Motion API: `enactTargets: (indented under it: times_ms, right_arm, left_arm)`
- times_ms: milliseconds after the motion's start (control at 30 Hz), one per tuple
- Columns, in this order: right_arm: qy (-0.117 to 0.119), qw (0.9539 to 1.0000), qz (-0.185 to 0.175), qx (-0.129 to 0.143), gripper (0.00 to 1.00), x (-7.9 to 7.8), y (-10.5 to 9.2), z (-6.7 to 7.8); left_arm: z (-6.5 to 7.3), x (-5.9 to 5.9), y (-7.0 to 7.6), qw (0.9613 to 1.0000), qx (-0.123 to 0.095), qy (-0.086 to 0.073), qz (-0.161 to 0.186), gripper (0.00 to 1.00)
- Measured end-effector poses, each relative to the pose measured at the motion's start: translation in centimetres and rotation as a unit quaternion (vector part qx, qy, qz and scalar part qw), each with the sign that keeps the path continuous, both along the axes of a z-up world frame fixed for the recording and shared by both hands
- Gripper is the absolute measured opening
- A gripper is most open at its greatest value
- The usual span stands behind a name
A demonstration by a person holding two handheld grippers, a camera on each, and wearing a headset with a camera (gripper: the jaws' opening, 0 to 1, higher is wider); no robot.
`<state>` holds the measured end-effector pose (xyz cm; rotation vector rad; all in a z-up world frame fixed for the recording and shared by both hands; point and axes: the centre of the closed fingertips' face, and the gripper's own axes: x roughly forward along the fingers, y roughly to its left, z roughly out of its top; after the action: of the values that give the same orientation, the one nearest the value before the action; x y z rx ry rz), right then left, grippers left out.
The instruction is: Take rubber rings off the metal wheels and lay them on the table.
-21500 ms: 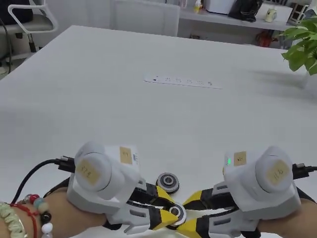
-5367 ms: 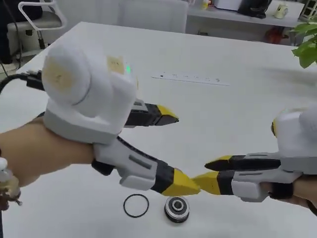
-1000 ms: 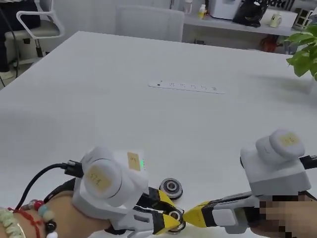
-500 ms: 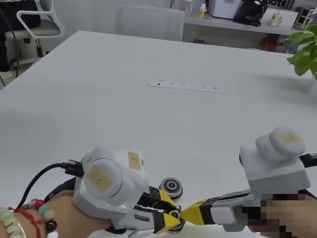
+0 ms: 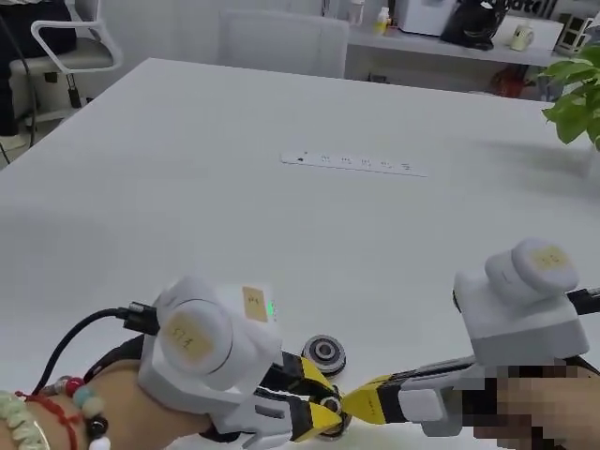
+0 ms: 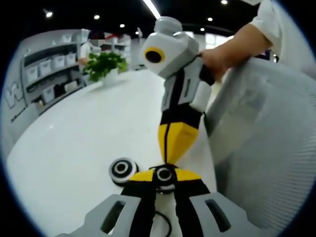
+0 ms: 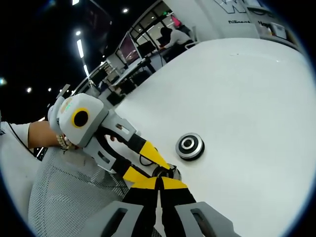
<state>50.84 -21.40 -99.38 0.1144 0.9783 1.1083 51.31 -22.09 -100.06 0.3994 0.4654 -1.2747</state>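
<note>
My left gripper (image 5: 325,413) is low at the table's near edge, shut on a small metal wheel (image 6: 164,176) that sits between its yellow tips. My right gripper (image 5: 350,405) comes in from the right with its jaws together, its tip touching that wheel's rim (image 7: 168,172). Whether it pinches the wheel's rubber ring is too small to tell. A second metal wheel (image 5: 325,352) with a dark ring lies flat on the white table (image 5: 281,234) just beyond the tips, also in the left gripper view (image 6: 123,169) and the right gripper view (image 7: 190,145).
A thin black rubber ring (image 6: 167,226) lies on the table under my left gripper. A white power strip (image 5: 352,161) lies mid-table. A plant (image 5: 577,89) stands far right, a chair (image 5: 61,42) far left. A grey mesh chair back (image 6: 266,148) is close behind the table edge.
My right gripper has slid left until its shut tip meets the wheel held in my left gripper. The left gripper and the loose wheel have stayed put.
</note>
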Motion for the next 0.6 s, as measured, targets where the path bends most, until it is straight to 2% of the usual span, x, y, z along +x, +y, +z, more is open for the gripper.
enactTargets:
  times_ms: [600]
  right_arm:
    - [0.006,0.9999,0.001,0.01,0.0,-0.17,0.17,0.33]
  left_arm:
    - [-0.02,0.03,0.05,1.0,0.002,0.002,0.001,0.14]
